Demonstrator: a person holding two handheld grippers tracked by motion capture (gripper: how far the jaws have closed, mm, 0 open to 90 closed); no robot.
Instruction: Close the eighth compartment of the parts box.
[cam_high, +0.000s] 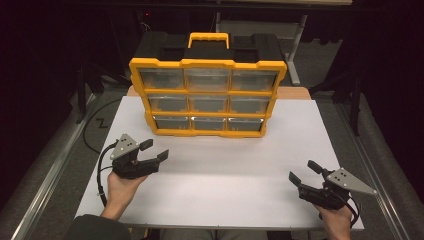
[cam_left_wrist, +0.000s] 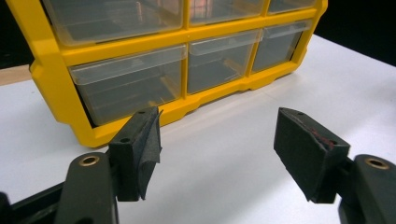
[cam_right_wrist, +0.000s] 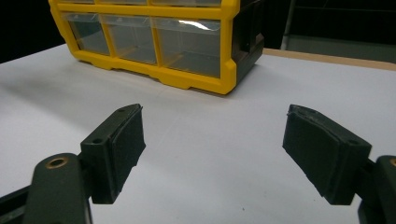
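Note:
A yellow-framed organizer box (cam_high: 208, 93) with several clear drawers stands upright at the back middle of the white table (cam_high: 220, 190). In front of its lower left corner, my left gripper (cam_high: 154, 150) is open, with nothing between its fingers. The left gripper view shows those jaws (cam_left_wrist: 217, 116) spread wide, aimed at the bottom row of drawers in the organizer (cam_left_wrist: 116, 49). Near the front right corner of the table my right gripper (cam_high: 303, 171) is open and holds nothing. Its jaws (cam_right_wrist: 215, 111) point across bare table toward the organizer (cam_right_wrist: 228, 70).
The organizer has a yellow carry handle (cam_high: 209, 36) on top and a black back. A black cable (cam_high: 95, 131) loops on the floor left of the table. Metal rails (cam_high: 50, 170) run along the floor on both sides. A broad bare stretch of table lies between the grippers.

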